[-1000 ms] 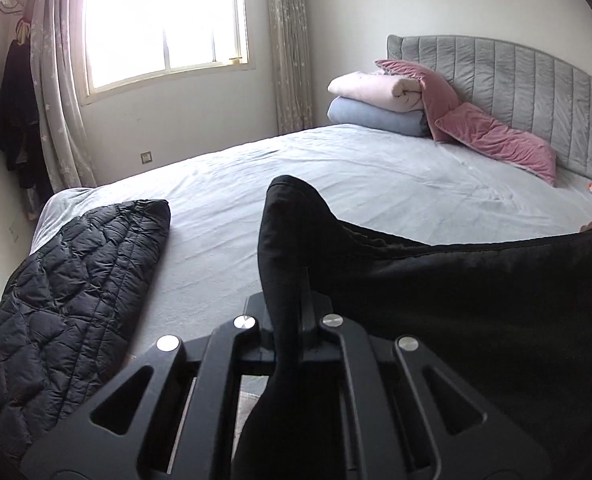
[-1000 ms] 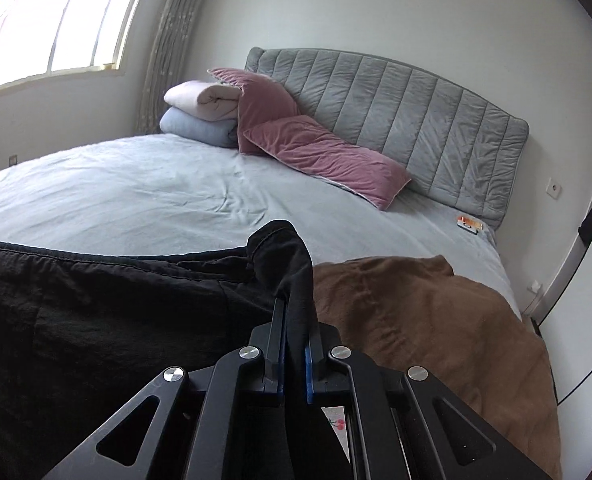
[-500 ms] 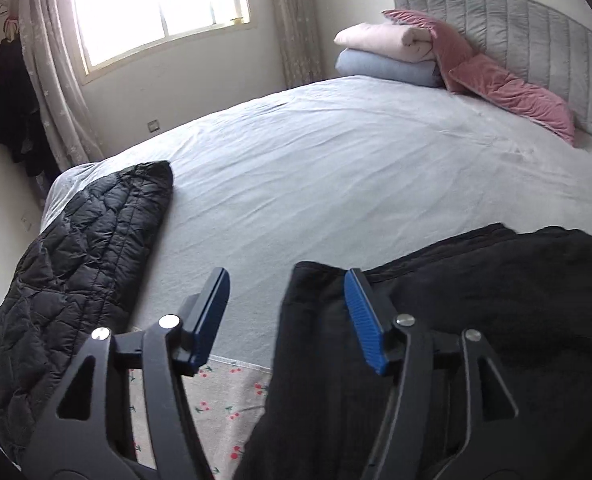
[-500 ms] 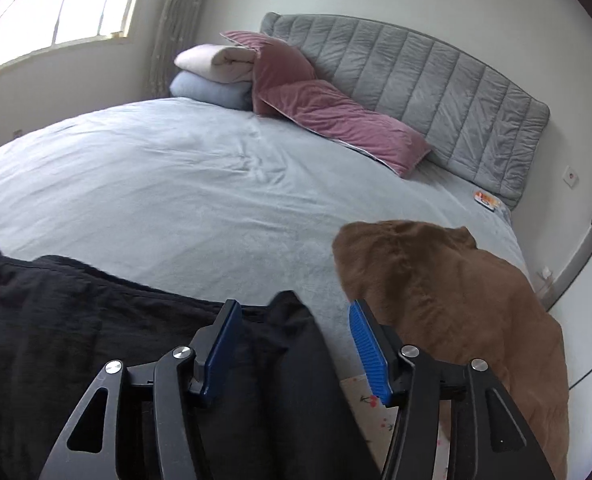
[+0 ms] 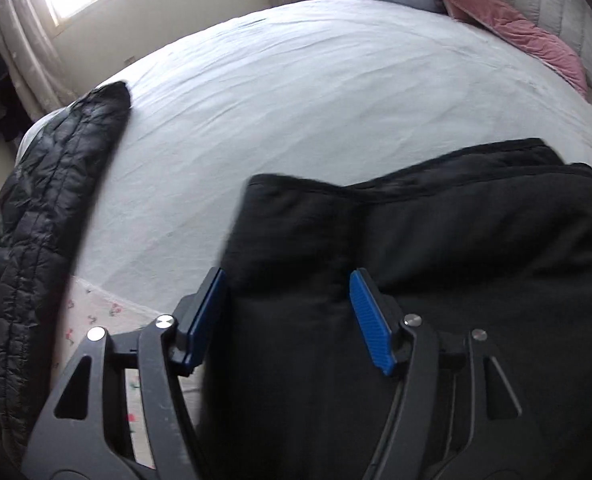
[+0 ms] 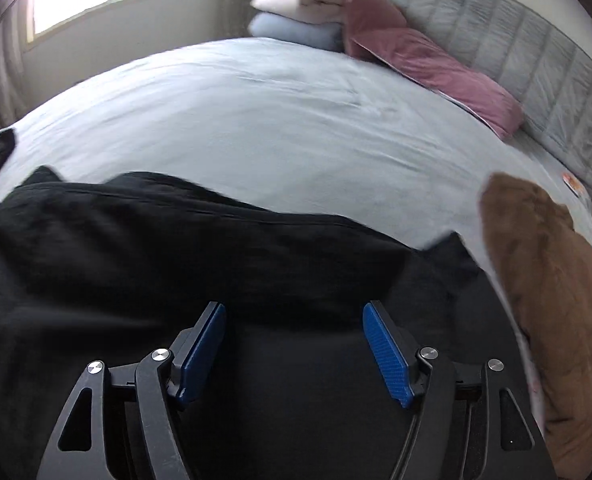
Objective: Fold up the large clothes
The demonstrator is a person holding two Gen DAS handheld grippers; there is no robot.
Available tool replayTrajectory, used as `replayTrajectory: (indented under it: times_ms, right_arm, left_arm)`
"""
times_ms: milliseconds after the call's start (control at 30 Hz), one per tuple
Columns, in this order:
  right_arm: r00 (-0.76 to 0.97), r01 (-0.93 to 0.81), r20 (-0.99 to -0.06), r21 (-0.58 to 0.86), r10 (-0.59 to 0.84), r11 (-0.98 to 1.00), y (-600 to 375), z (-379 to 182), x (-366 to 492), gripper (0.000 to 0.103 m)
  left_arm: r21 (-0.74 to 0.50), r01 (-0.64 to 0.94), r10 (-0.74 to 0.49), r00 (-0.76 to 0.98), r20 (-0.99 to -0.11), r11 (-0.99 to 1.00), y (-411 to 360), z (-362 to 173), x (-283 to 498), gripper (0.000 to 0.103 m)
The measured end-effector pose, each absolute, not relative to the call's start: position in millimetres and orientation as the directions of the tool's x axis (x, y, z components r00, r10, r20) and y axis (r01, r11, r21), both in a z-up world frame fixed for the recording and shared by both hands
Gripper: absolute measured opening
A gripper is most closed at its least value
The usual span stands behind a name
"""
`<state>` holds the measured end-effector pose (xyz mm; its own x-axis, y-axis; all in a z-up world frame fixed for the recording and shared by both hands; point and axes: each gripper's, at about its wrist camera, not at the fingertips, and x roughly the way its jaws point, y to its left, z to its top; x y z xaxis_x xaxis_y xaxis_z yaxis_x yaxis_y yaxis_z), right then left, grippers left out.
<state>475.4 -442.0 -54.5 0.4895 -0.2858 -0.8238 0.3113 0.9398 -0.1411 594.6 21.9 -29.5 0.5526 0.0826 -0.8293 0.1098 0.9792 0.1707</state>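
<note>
On the bed [image 5: 336,92], the garment [image 5: 436,248] is regrasped squarely by both wide, empty hand-held grippers: left [image 5: 287,316], right [image 6: 293,354].

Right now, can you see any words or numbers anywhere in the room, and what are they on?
No words or numbers can be read anywhere.
The small orange and white thing on the bed by the headboard may have print on it, but it is too small and blurred to read.
The black garment, the brown garment, the black quilted jacket, the pink pillows and both grippers show no labels.
</note>
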Motion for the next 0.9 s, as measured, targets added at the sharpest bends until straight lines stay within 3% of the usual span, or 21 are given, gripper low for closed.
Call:
replayTrajectory:
  times_ms: [100,167,333,400,433,467,567,733,833,900]
  right_arm:
    - [0.412,0.525,-0.840,-0.099,-0.354,0.845,-523,-55,442,0.073]
    - [0.358,0.608,-0.827,-0.147,-0.434,0.780,-543,-45,424,0.073]
    - [0.520,0.442,-0.769,-0.129,-0.371,0.888,-474,-2,394,0.075]
    - [0.581,0.336,-0.758,-0.109,-0.297,0.936,-421,10,384,0.076]
    - [0.605,0.265,-0.761,-0.087,-0.235,0.960,-394,12,380,0.078]
    - [0.622,0.209,-0.762,-0.061,-0.181,0.976,-372,11,380,0.078]
    - [0.618,0.100,-0.781,-0.042,-0.095,0.994,-316,-6,363,0.079]
    - [0.567,0.162,-0.816,-0.017,-0.108,0.987,-334,-41,315,0.079]
    - [0.545,0.288,-0.818,-0.024,-0.185,0.957,-397,-45,274,0.079]
    - [0.496,0.405,-0.823,-0.064,-0.278,0.912,-433,-43,250,0.080]
  left_arm:
    - [0.208,-0.034,0.195,0.521,-0.831,0.977,76,-30,599,0.065]
    - [0.202,-0.049,0.196,0.533,-0.823,0.978,90,-20,588,0.063]
    - [0.161,0.119,0.049,0.638,-0.768,0.980,41,28,527,0.065]
    - [0.124,0.234,-0.062,0.652,-0.755,0.964,2,46,490,0.074]
    - [0.100,0.291,-0.123,0.659,-0.742,0.952,-16,53,470,0.084]
    - [0.082,0.332,-0.171,0.663,-0.729,0.940,-30,56,453,0.089]
    - [0.054,0.405,-0.248,0.654,-0.715,0.913,-54,48,412,0.089]
    - [0.033,0.314,-0.165,0.583,-0.796,0.949,-2,-4,403,0.090]
    - [0.034,0.232,-0.119,0.611,-0.782,0.972,57,-12,393,0.090]
    - [-0.009,0.165,-0.106,0.590,-0.801,0.986,93,-11,391,0.098]
